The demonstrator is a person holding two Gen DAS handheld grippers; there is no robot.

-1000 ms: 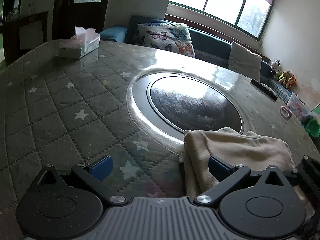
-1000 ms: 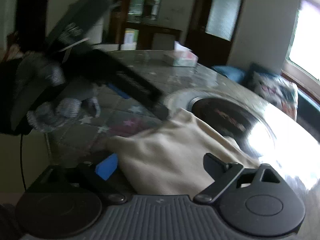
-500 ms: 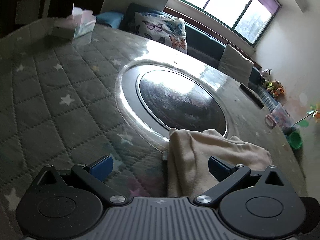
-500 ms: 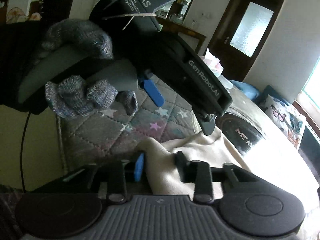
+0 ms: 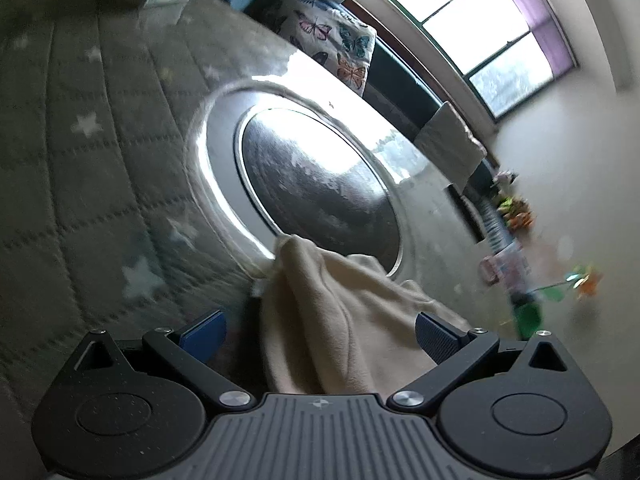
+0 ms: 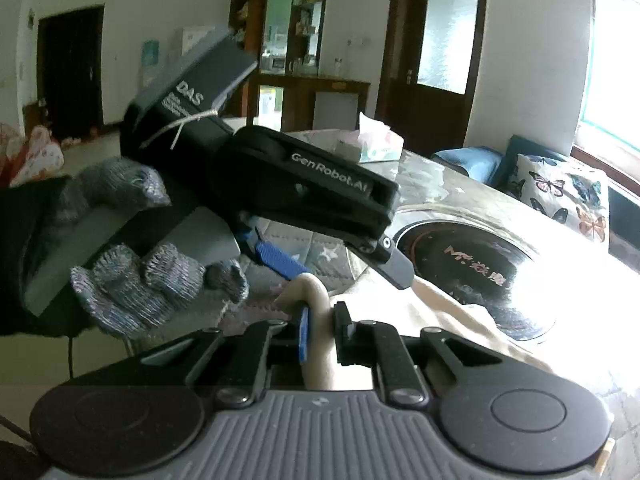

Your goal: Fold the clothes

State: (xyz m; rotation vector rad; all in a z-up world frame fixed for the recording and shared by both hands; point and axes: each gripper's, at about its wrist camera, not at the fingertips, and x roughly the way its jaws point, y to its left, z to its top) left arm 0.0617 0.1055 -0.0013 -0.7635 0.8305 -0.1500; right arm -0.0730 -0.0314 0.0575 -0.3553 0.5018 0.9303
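Where the cream-coloured soft fleece garment (image 6: 400, 312) lies bunched on the round table under its grey quilted star-patterned cover (image 5: 80, 168), the right gripper (image 6: 322, 332) is clenched on a raised fold of it. The fold stands upright between the blue pad and the black pad, both pressing the cloth. The rest of the garment spreads to the right, over the rim of the dark circular glass turntable (image 6: 472, 264) at the table's centre.

In the left wrist view the left gripper (image 5: 318, 332) has its jaws released, spread wide, the blue pads well apart. The garment (image 5: 340, 312) lies between them, touching neither pad, its far corner resting on the turntable's edge (image 5: 312, 184).

In the right wrist view the left gripper (image 6: 332, 256) hangs tilted downward above the cloth, held by a hand in a grey knitted glove (image 6: 140, 280).

A white tissue box (image 6: 378, 146) stands at the far side of the table. A white butterfly-printed cushion (image 5: 332, 54) leans on a dark sofa beneath the bright window (image 5: 492, 24).
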